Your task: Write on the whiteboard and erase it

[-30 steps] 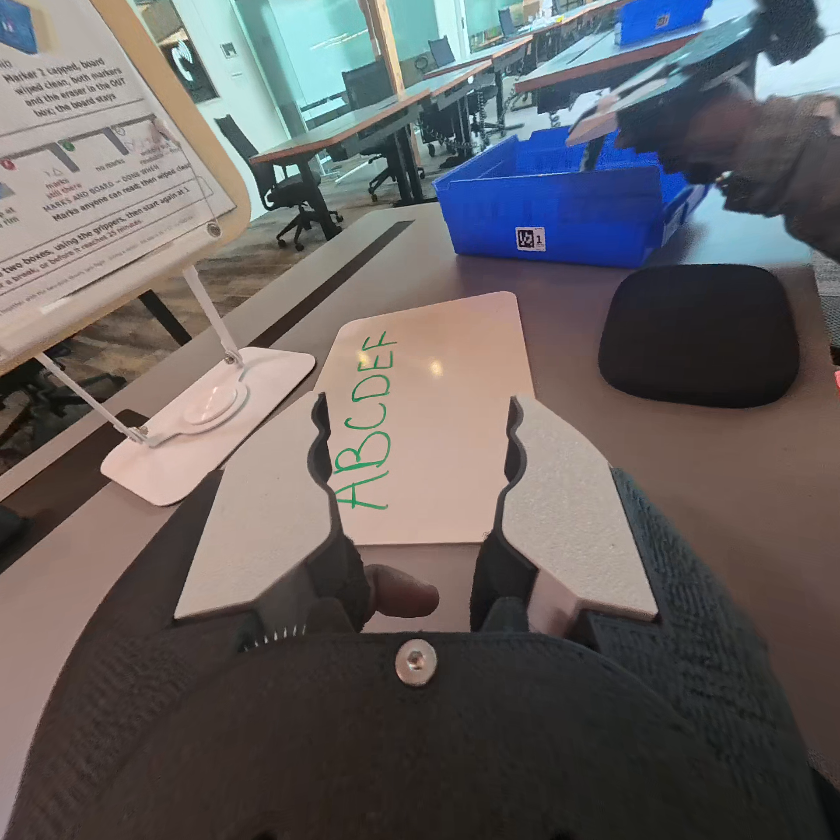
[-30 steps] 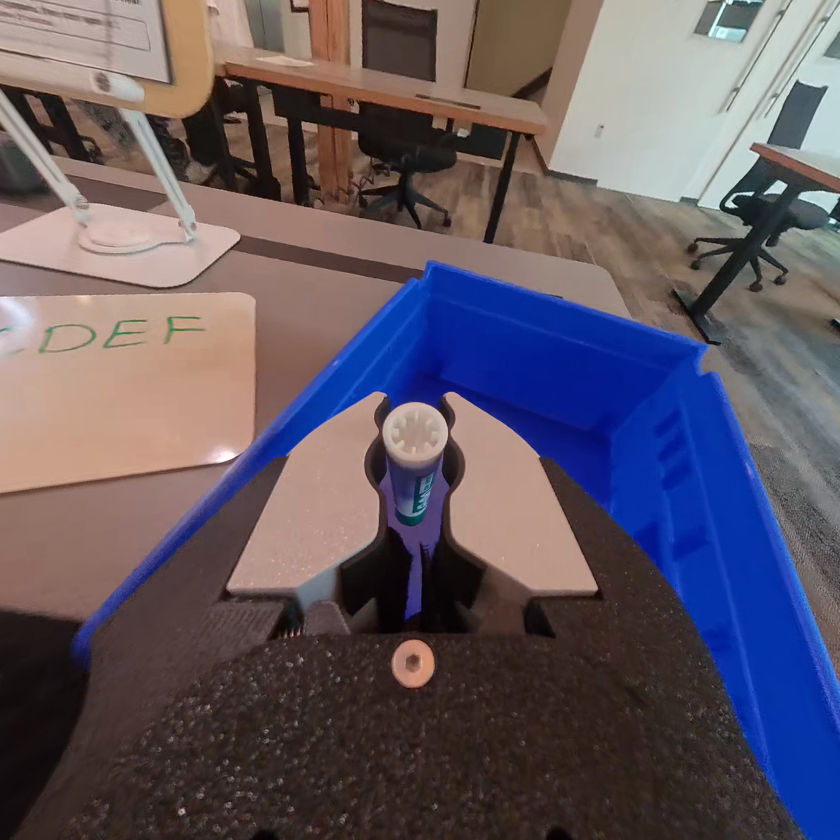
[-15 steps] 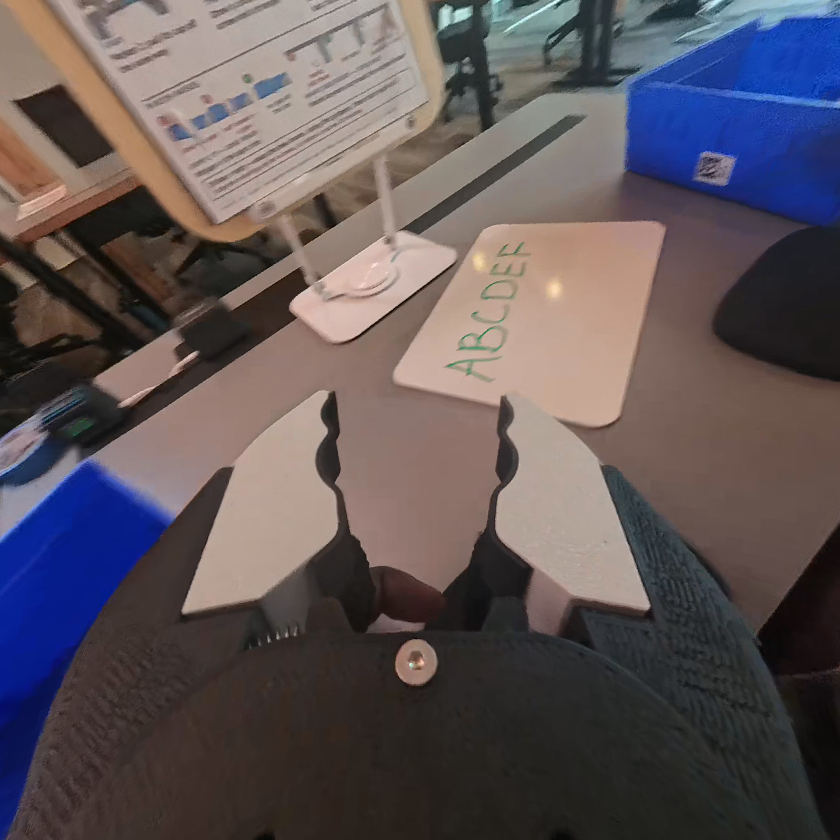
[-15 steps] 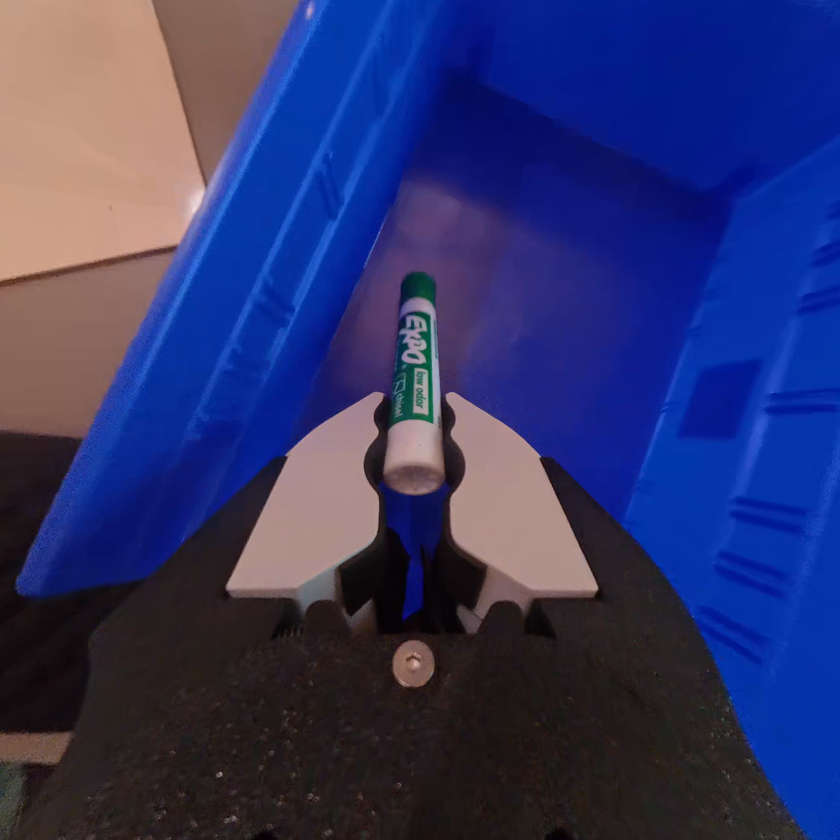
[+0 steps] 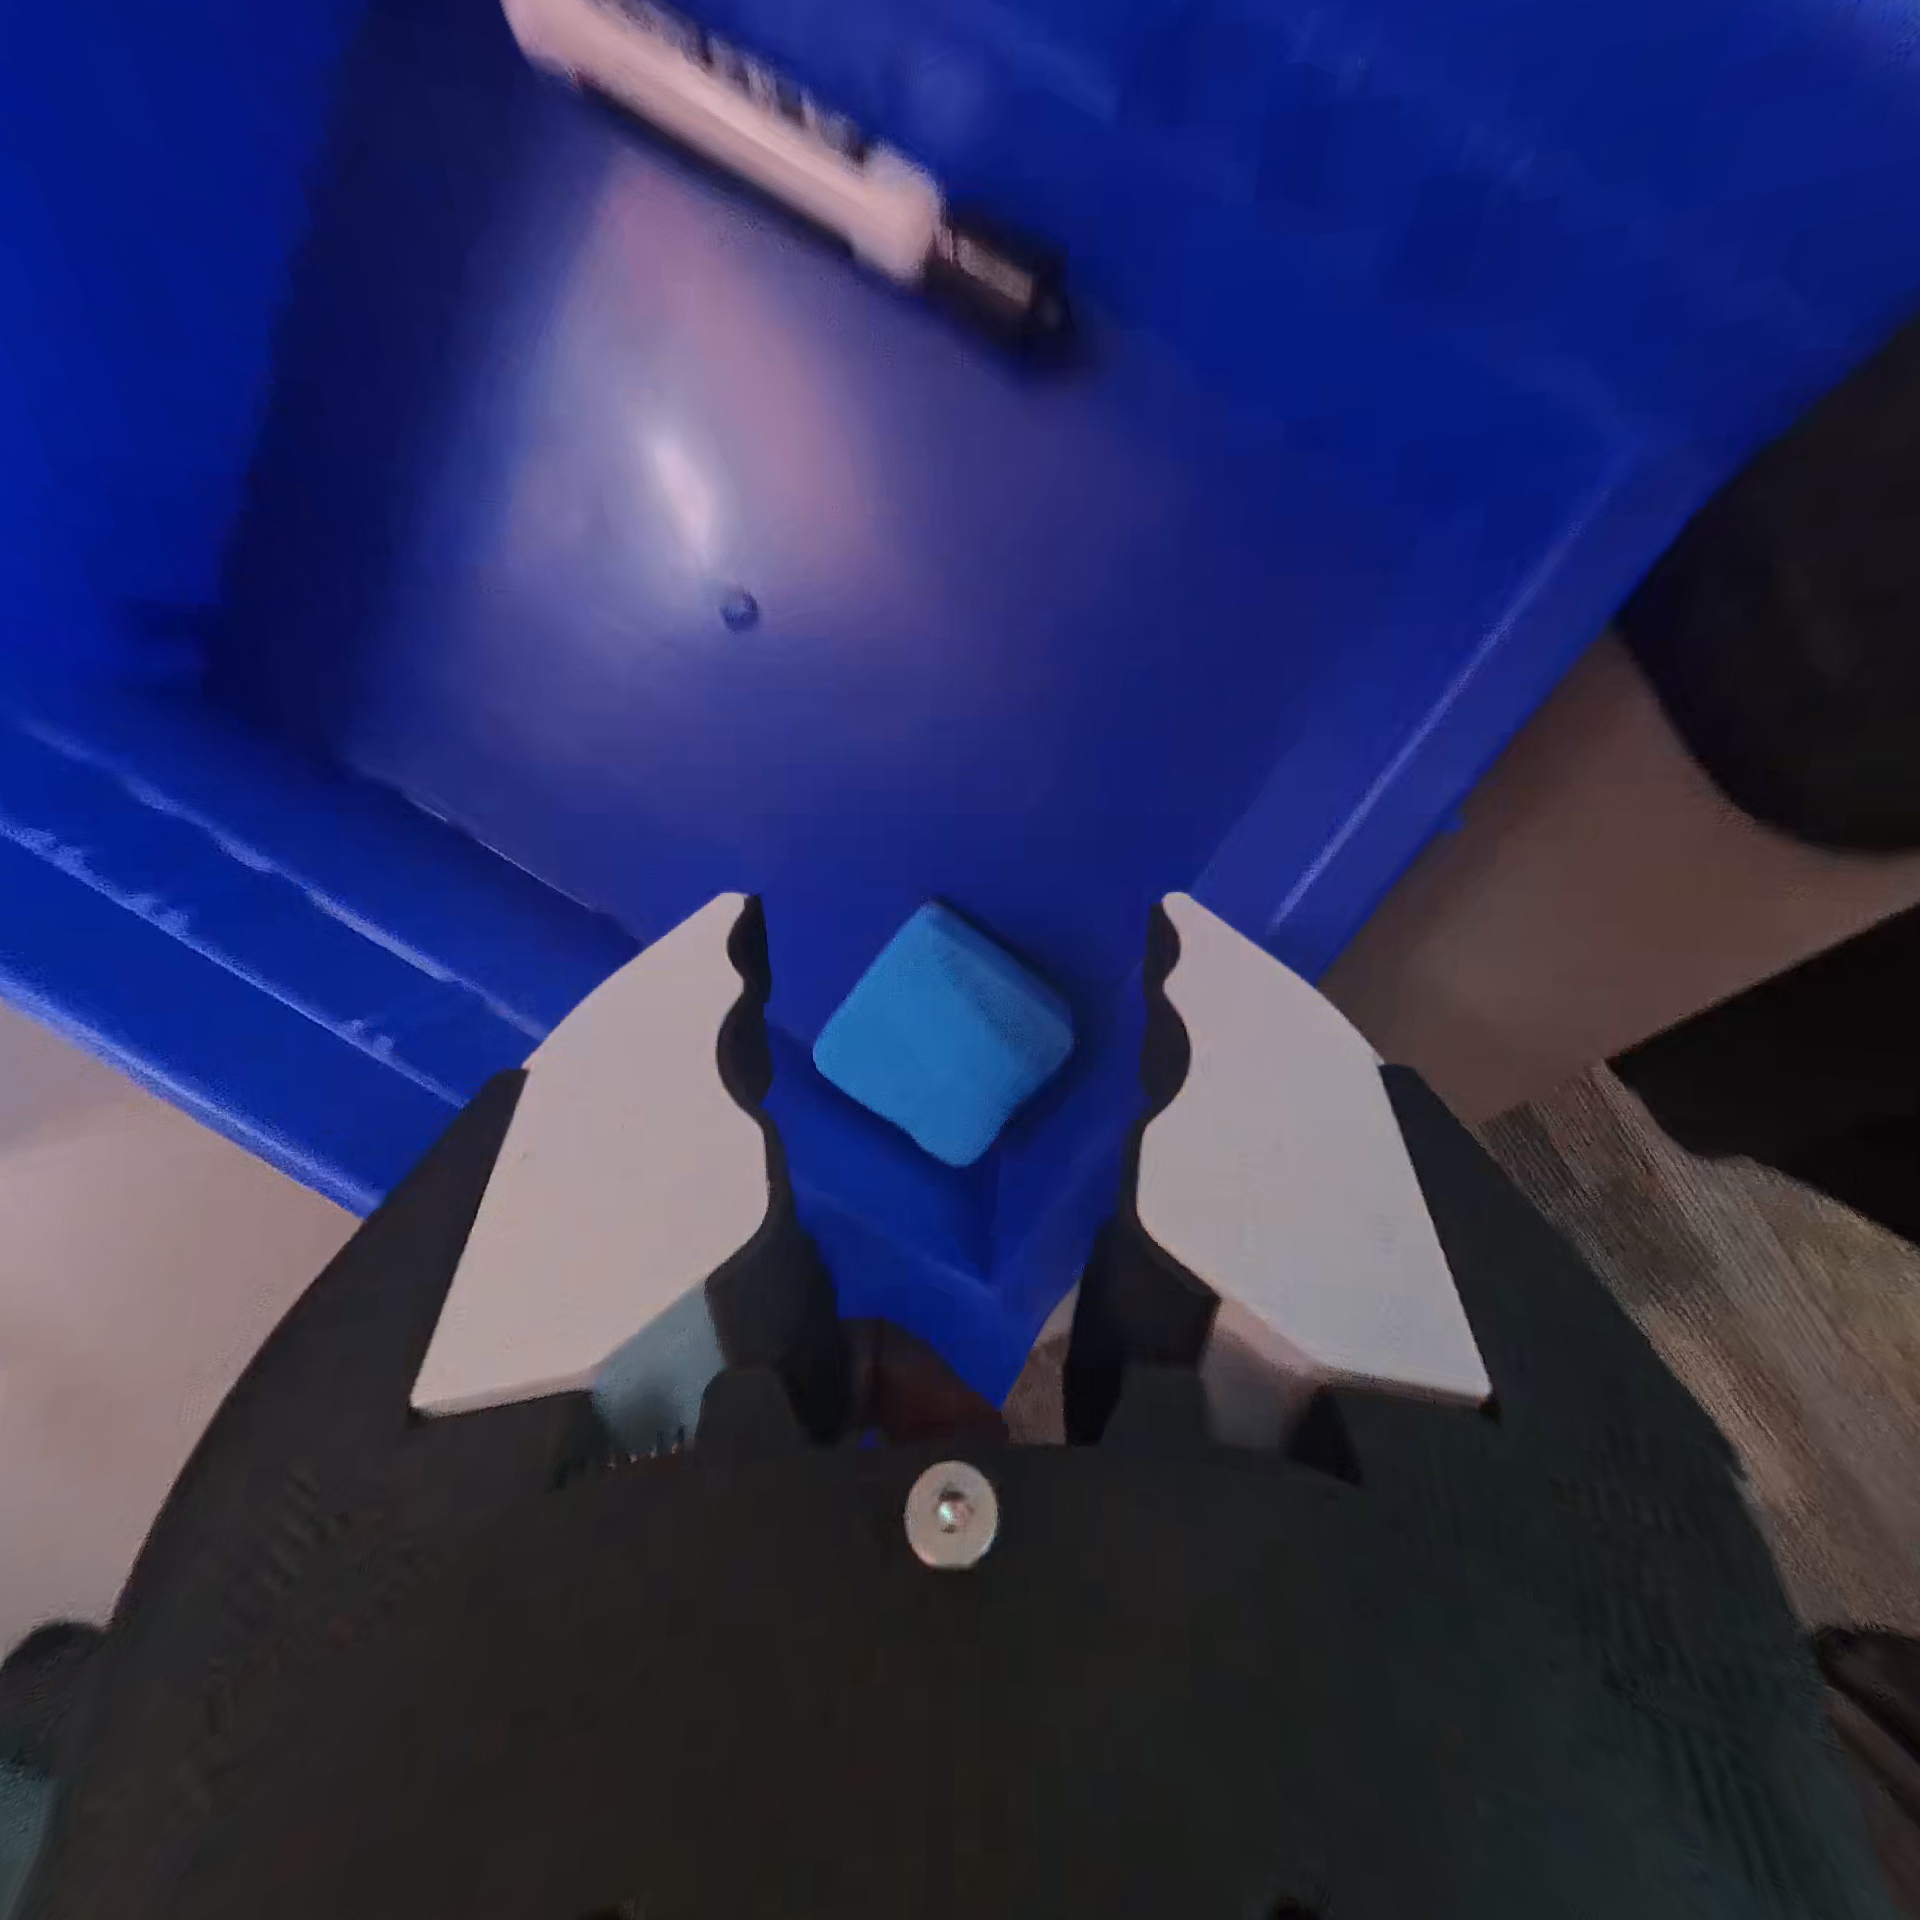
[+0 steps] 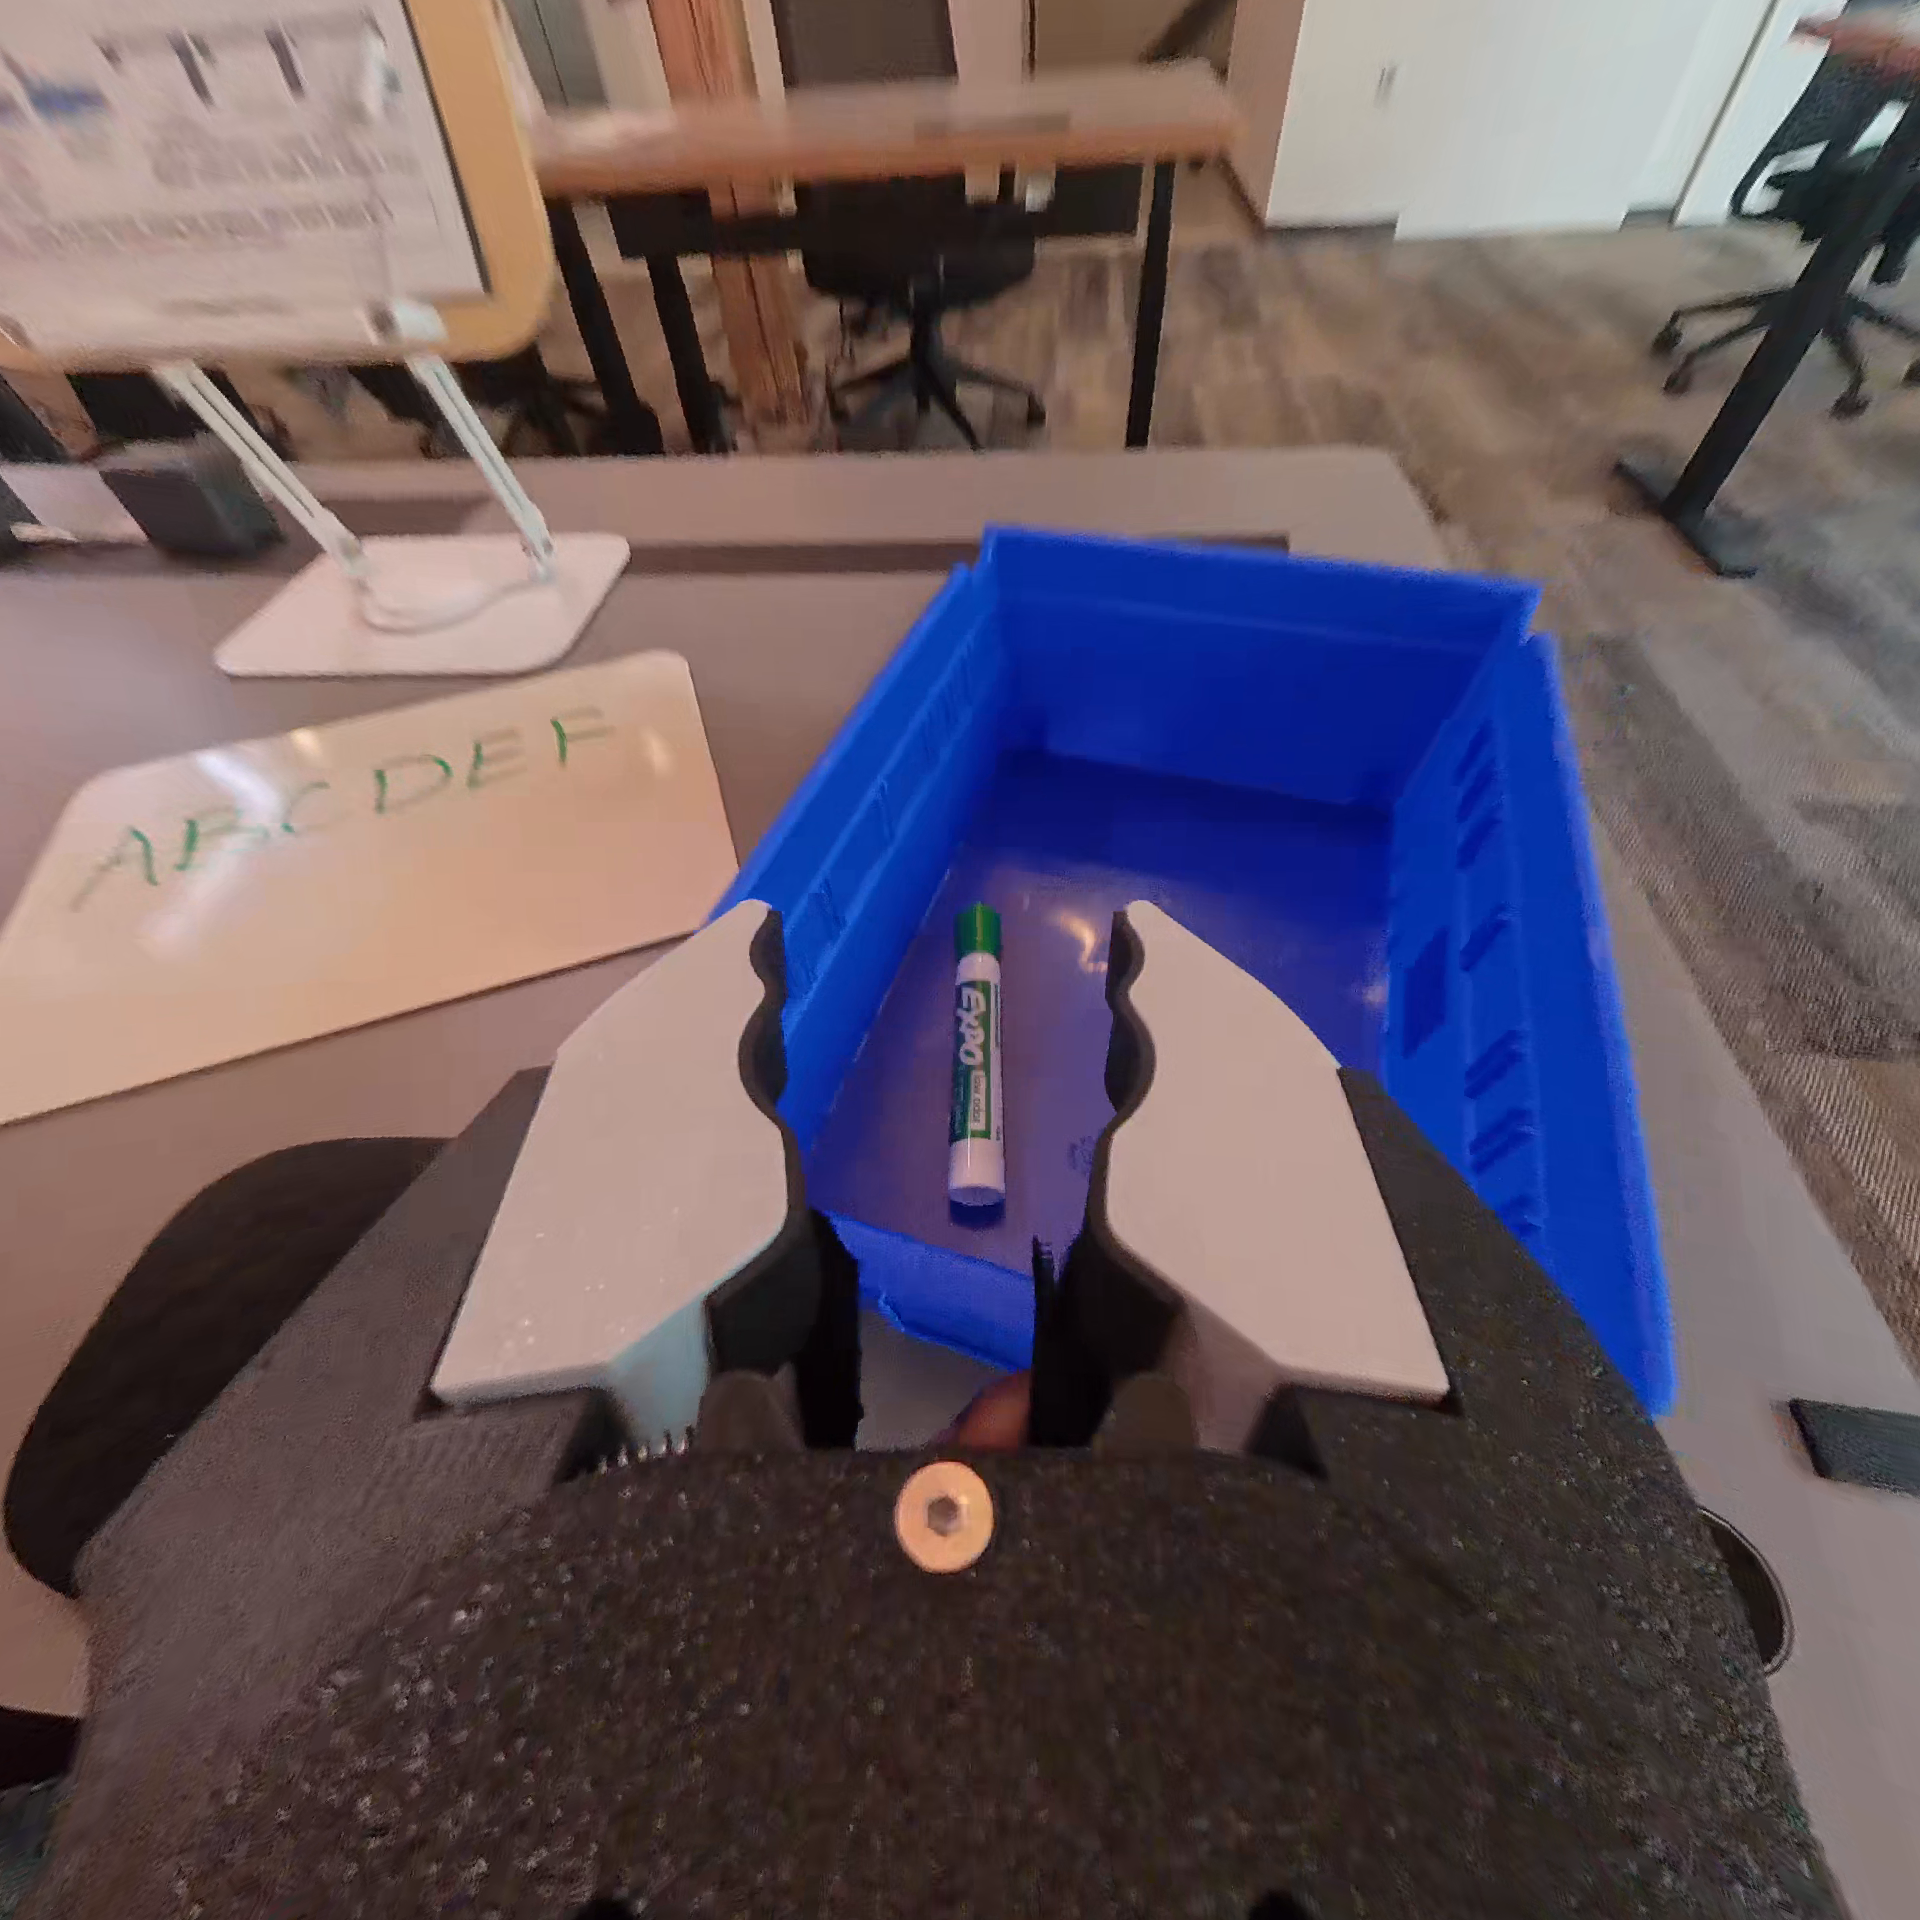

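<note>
The white whiteboard lies flat on the table with green letters on it, left of a blue bin. A green-capped marker lies on that bin's floor. My right gripper is open and empty above the bin's near end, the marker showing between its fingers. In the left wrist view my left gripper is open and empty over another blue bin. A small light-blue eraser block lies on this bin's floor between the fingers. A black-capped marker, blurred, lies at the far end.
A sign holder on a white stand is behind the whiteboard. A black pad lies at the table's near left; it also shows in the left wrist view. Desks and office chairs stand beyond the table. Tip to tip, the grippers are about 80 cm apart.
My right gripper opened, let the green marker drop into its bin and pulled back up. My left gripper swung left from the whiteboard and down over the other bin, above the eraser.
</note>
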The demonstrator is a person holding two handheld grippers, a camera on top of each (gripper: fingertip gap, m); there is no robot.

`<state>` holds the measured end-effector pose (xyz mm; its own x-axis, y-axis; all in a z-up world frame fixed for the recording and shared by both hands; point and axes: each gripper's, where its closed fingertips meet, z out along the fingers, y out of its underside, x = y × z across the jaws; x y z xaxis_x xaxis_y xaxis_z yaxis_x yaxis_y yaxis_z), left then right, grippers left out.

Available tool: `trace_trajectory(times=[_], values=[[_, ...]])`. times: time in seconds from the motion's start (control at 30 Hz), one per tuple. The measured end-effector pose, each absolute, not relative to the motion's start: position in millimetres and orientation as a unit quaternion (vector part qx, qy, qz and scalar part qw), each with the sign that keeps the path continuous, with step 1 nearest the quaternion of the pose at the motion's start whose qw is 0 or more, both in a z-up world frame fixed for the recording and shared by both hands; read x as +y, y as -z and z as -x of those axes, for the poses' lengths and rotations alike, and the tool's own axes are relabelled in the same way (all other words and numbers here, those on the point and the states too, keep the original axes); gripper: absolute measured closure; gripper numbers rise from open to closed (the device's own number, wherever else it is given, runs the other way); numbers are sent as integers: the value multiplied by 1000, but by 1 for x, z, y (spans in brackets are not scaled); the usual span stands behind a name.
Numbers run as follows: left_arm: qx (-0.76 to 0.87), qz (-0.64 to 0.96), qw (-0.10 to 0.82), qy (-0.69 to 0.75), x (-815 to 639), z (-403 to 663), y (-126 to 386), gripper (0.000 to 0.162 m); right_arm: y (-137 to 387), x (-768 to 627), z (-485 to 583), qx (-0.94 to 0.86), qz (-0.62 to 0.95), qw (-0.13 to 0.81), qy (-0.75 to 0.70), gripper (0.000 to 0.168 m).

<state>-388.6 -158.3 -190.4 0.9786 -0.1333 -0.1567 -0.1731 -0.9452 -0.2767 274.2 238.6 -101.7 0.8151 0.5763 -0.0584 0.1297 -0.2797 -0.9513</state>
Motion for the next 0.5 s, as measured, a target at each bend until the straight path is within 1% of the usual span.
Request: trace_trajectory(times=[0.13,0.27,0.33,0.4,0.43,0.5], values=[[29,997,44,-48,-179,404,217,88,73,219,-278,-231,733,608,-200,117],[23,997,-37,-59,-193,410,230,82,63,208,-275,-244,717,628,-179,122],[28,995,-66,-71,-196,411,235,82,61,205,-274,-247,712,633,-177,123],[22,992,-95,-78,-201,412,242,86,58,205,-274,-246,707,639,-177,124],[22,991,-110,-75,-203,411,246,90,57,205,-275,-245,705,641,-177,125],[19,992,-108,-63,-202,408,246,101,58,206,-276,-243,707,641,-176,125]])
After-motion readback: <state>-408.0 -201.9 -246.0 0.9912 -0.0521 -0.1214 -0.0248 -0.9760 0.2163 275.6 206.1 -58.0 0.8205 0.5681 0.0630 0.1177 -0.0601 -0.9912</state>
